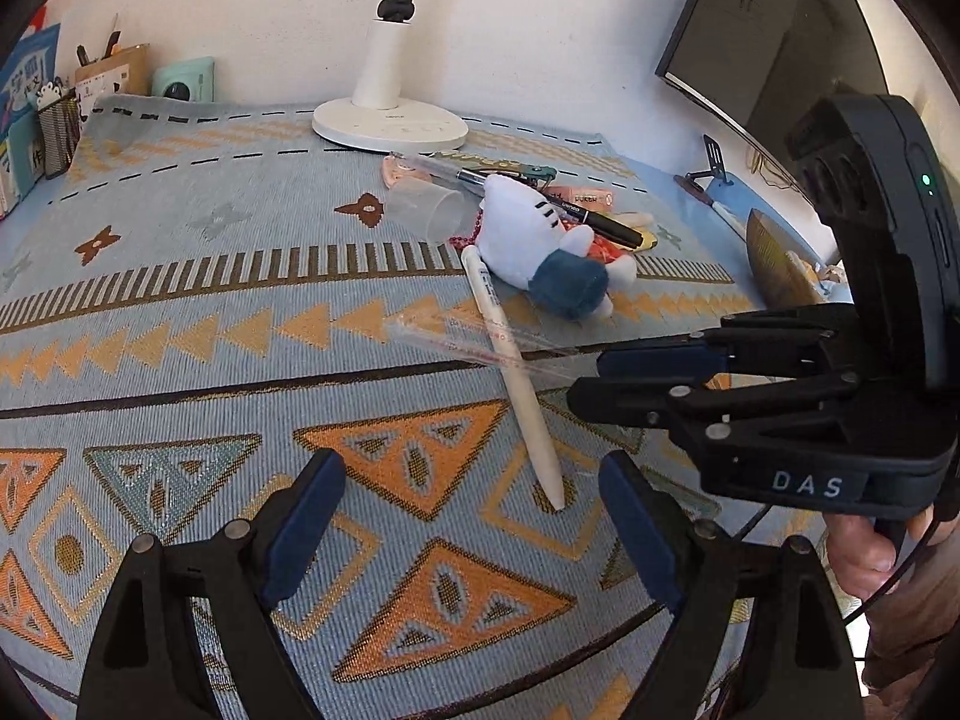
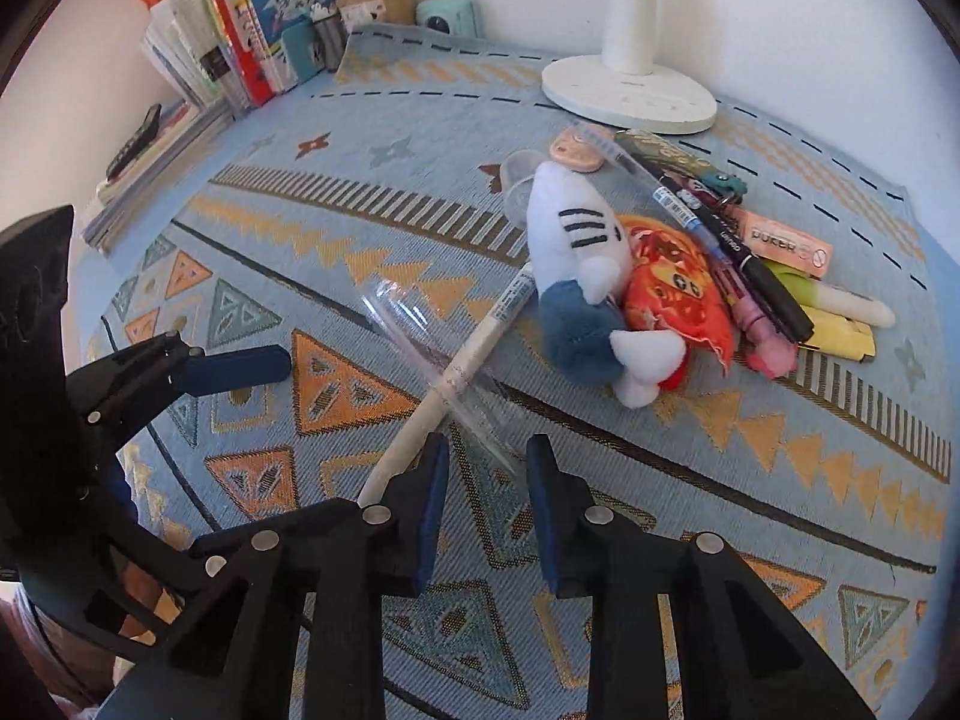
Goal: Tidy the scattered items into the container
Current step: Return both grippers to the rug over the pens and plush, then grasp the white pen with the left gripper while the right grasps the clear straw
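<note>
A clear plastic ruler point(image 2: 444, 372) lies on the woven cloth point(image 2: 720, 480). Its long axis runs from the right gripper point(image 2: 487, 468) away to the upper left in the right wrist view. Its near end sits between the right gripper's blue pads point(image 2: 433, 498), which stand a little apart; whether they touch it I cannot tell. A cream pen point(image 1: 515, 372) crosses the ruler, its narrow tip pointing toward the left gripper point(image 1: 471, 516), its far end near a soft white and blue plush point(image 1: 540, 246). The left gripper's fingers are spread wide and hold nothing, hovering over the cloth. Beyond the plush lie a crinkled orange packet point(image 2: 672, 294), dark pens point(image 2: 738, 252), a pink box point(image 2: 786, 246) and a small clear cup point(image 1: 429, 210). A white lamp point(image 1: 390, 120) with a round base stands behind.
</note>
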Available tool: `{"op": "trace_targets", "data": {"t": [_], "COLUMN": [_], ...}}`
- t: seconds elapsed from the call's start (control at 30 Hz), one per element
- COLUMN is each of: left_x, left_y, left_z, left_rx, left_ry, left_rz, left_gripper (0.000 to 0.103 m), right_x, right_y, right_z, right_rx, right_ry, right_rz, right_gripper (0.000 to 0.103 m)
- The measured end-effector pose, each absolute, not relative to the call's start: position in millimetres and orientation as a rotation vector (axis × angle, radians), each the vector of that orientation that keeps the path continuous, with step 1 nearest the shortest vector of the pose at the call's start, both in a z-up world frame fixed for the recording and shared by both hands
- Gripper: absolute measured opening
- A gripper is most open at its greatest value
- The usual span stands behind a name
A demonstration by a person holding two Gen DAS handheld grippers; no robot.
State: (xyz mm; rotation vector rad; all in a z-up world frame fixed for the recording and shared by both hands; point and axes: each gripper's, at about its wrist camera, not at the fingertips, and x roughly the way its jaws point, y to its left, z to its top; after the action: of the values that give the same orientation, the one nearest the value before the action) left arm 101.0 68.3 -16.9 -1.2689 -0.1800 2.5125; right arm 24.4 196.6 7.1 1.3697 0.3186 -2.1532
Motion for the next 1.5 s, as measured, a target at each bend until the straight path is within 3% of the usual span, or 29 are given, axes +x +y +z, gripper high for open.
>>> {"op": "trace_targets", "data": {"t": [0.13, 0.23, 0.27, 0.47, 0.73, 0.77, 0.8, 0.83, 0.9, 0.93, 1.27, 1.4, 1.43, 1.5], "left_x": [99.1, 96.0, 94.3, 79.0, 61.4, 61.6, 62.2, 62.5, 61.5, 60.8, 77.0, 77.7, 76.8, 73.6], "left_y": [77.0, 79.9, 80.5, 91.4, 131.0, 134.0, 136.3, 137.1, 134.9, 131.4, 69.4, 58.0, 59.5, 66.0], "left_z": [-17.3, -17.0, -16.6, -15.6, -21.9, -21.5, -20.3, -19.1, -17.1, -16.8, 6.3, 2.9, 0.3, -5.4], "left_rx": [-1.281, -1.286, -1.288, -1.321, -1.392, -1.386, -1.373, -1.361, -1.361, -1.365, -1.307, -1.315, -1.309, -1.312], "left_ry": [-0.109, -0.112, -0.123, -0.192, 0.051, 0.079, 0.103, 0.103, 0.083, 0.051, -0.156, -0.211, -0.223, -0.2], "left_rz": [2.534, 2.536, 2.535, 2.548, 2.63, 2.639, 2.647, 2.642, 2.638, 2.626, 2.727, 2.666, 2.636, 2.618], "left_gripper": [0.087, 0.087, 0.087, 0.087, 0.083, 0.071, 0.051, 0.042, 0.011, 0.009, 0.008, 0.008, 0.009, 0.029], "right_x": [23.2, 20.3, 19.0, 22.5, 23.4, 24.7, 25.5, 26.0, 27.1, 27.6, 36.4, 39.6, 39.0, 38.0], "right_y": [192.9, 196.8, 201.4, 258.3, 282.0, 280.6, 278.7, 278.5, 278.5, 277.7, 253.9, 240.6, 238.6, 236.3], "right_z": [2.4, 1.5, 1.5, 7.7, 0.0, 0.3, 0.3, 0.3, 0.9, 1.0, 24.9, 30.9, 29.3, 25.6], "right_rx": [1.312, 1.296, 1.303, 1.305, 1.302, 1.296, 1.292, 1.293, 1.298, 1.3, 1.251, 1.24, 1.256, 1.29], "right_ry": [0.372, 0.363, 0.34, 0.146, 0.017, 0.026, 0.036, 0.036, 0.021, 0.007, -0.082, -0.001, 0.036, 0.094], "right_rz": [-2.169, -2.2, -2.206, -2.25, -2.241, -2.245, -2.248, -2.247, -2.228, -2.21, -2.116, -2.176, -2.202, -2.241], "right_gripper": [0.026, 0.006, 0.005, 0.009, 0.011, 0.011, 0.011, 0.011, 0.011, 0.011, 0.01, 0.01, 0.01, 0.012]}}
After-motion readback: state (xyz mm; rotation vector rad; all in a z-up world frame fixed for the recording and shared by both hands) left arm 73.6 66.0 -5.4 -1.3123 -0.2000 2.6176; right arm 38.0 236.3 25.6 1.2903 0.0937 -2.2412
